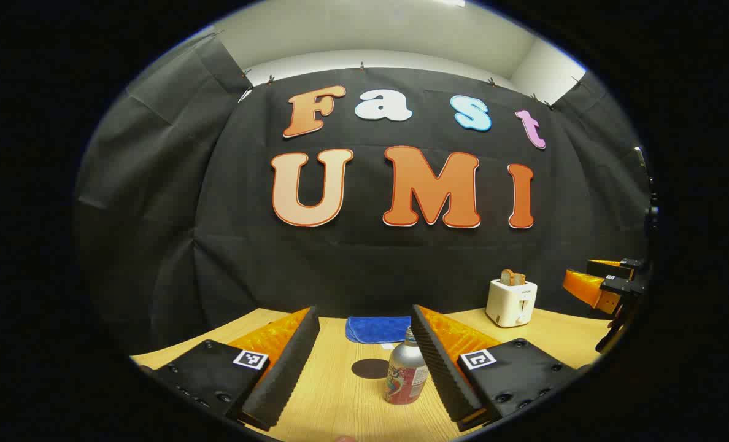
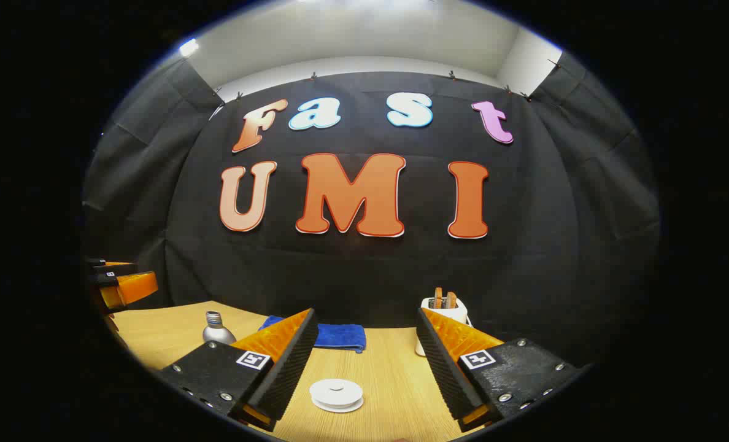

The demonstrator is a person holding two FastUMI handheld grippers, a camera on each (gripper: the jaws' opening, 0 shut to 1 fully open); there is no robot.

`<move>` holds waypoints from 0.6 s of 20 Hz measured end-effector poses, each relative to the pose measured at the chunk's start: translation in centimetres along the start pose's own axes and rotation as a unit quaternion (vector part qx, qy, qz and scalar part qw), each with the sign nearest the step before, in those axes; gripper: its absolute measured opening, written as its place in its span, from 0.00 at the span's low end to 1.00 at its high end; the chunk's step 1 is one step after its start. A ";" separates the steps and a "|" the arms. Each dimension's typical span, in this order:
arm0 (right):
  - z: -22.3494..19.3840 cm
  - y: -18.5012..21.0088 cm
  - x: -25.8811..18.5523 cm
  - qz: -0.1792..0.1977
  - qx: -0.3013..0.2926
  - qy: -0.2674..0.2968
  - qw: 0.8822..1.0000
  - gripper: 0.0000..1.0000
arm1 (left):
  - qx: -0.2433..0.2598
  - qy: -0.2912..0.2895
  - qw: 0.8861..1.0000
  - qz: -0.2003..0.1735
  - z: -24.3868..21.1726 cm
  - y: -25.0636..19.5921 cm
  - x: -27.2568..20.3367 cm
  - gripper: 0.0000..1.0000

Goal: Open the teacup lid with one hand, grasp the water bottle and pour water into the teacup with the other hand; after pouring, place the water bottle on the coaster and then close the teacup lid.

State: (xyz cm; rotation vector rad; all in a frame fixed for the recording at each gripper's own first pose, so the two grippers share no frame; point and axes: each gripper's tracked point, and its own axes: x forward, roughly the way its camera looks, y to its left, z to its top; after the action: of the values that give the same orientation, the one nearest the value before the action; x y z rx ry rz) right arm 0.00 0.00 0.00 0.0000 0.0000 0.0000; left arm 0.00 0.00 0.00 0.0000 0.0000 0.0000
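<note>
Left hand-held gripper [image 1: 364, 362] sits closest in the left gripper view: two ribbed black foam pads on orange plastic fingers, black mounts w/ small square markers, spread wide apart, gripping nothing. Water bottle [image 1: 406, 373] stands upright on the worktop [image 1: 334, 405] between the fingers, close against the right-side pad; can't tell if it touches. Bottle is silvery metal w/ a threaded neck and a colourful printed wrap; its right edge is hidden by the pad. Just behind it to the left lies a dark round flat coaster [image 1: 370, 368], apart from the bottle. Further back a folded blue cloth [image 1: 378, 329], soft-looking, partly cut off by the finger. White toaster [image 1: 512, 301] w/ a slice in its slot stands at right near the wall; beyond it the other gripper's orange fingers at the view's edge.

Right hand-held gripper [image 2: 364, 362], same build, also wide apart and empty. Between its fingers on the light wood-grain worktop sits the teacup lid [image 2: 336, 393], white, round, low, w/ a small central knob; the cup under it is hard to make out. Bottle shows at left in this view, lower part hidden by the finger; toaster partly hidden behind the right-side finger
</note>
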 end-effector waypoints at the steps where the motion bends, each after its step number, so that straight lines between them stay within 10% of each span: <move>1: 0.0 -0.1 -0.1 -0.001 -0.005 0.000 1.000 0.97 | 0.002 -0.001 1.000 0.000 0.2 -0.1 -0.2 0.98; 12: 2.0 -1.1 -2.1 0.003 0.016 0.013 1.000 0.96 | -0.010 0.023 0.999 0.027 1.5 0.0 -1.0 0.98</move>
State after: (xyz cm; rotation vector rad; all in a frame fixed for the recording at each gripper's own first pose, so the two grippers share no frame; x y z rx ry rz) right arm -2.09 -1.12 1.99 0.0326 0.0251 0.0053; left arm -0.97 0.01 1.45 -0.0205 0.0460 0.0536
